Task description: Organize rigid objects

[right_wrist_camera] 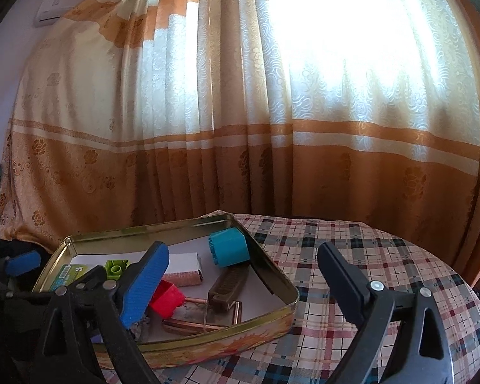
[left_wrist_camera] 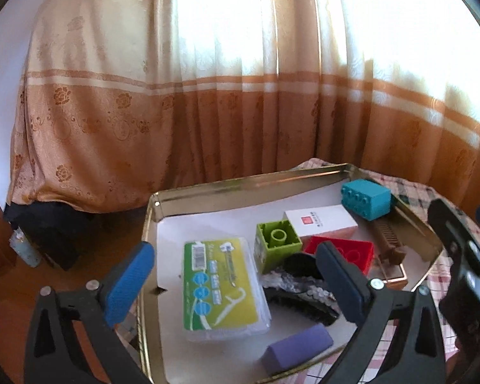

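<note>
A gold metal tin tray (left_wrist_camera: pixel 208 188) holds a green floss-pick box (left_wrist_camera: pixel 222 286), a green brick (left_wrist_camera: pixel 276 244), a red brick (left_wrist_camera: pixel 355 249), a teal brick (left_wrist_camera: pixel 366 200), a white card box (left_wrist_camera: pixel 321 220), a purple block (left_wrist_camera: pixel 296 347), a black hair clip (left_wrist_camera: pixel 300 291) and a brown comb (left_wrist_camera: pixel 388 240). My left gripper (left_wrist_camera: pixel 236 275) is open and empty above the tray. My right gripper (right_wrist_camera: pixel 243 275) is open and empty over the tray's right rim (right_wrist_camera: pixel 281 283). The teal brick (right_wrist_camera: pixel 228 246), red brick (right_wrist_camera: pixel 166 297) and comb (right_wrist_camera: pixel 228 283) show in the right wrist view.
The tray sits on a round table with a plaid cloth (right_wrist_camera: pixel 368 262). An orange and cream curtain (right_wrist_camera: pixel 240 112) hangs behind. A copper frame (right_wrist_camera: pixel 201 316) lies in the tray's front. The right gripper's body (left_wrist_camera: pixel 464 262) shows at the right of the left wrist view.
</note>
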`<state>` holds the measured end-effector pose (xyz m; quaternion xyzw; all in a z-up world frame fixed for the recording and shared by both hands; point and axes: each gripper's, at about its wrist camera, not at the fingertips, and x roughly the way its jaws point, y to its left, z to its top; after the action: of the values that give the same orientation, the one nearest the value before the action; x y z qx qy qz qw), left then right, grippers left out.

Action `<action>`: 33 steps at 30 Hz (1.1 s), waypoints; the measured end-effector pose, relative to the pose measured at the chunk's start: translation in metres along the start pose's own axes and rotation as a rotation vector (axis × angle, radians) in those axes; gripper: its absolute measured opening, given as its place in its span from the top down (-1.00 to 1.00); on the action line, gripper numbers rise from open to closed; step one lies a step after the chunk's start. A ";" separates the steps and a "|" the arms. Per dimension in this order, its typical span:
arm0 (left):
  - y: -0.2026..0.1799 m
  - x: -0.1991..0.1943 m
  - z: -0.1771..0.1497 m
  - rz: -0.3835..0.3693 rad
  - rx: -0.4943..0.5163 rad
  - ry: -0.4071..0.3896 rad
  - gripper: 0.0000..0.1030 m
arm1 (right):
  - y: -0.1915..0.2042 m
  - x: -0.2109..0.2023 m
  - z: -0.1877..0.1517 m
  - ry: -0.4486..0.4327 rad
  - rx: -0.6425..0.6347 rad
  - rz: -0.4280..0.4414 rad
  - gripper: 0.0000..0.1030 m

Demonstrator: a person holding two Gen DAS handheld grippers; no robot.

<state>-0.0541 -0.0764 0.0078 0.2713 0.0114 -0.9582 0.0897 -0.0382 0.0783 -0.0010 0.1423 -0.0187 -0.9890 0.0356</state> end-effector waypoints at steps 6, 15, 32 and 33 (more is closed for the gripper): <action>-0.001 -0.015 0.001 0.048 -0.006 -0.088 -0.99 | -0.002 -0.006 0.001 -0.037 0.001 -0.020 -0.86; -0.007 -0.032 -0.005 0.033 0.010 -0.139 -0.99 | -0.003 -0.021 0.001 -0.090 -0.007 -0.043 -0.86; -0.007 -0.046 -0.012 0.061 -0.010 -0.187 -0.99 | -0.003 -0.042 -0.001 -0.148 -0.024 -0.066 -0.88; -0.008 -0.046 -0.012 0.062 -0.012 -0.188 -0.99 | -0.003 -0.043 -0.002 -0.150 -0.025 -0.065 -0.88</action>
<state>-0.0104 -0.0602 0.0213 0.1797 0.0001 -0.9762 0.1217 0.0030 0.0843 0.0094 0.0677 -0.0044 -0.9977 0.0035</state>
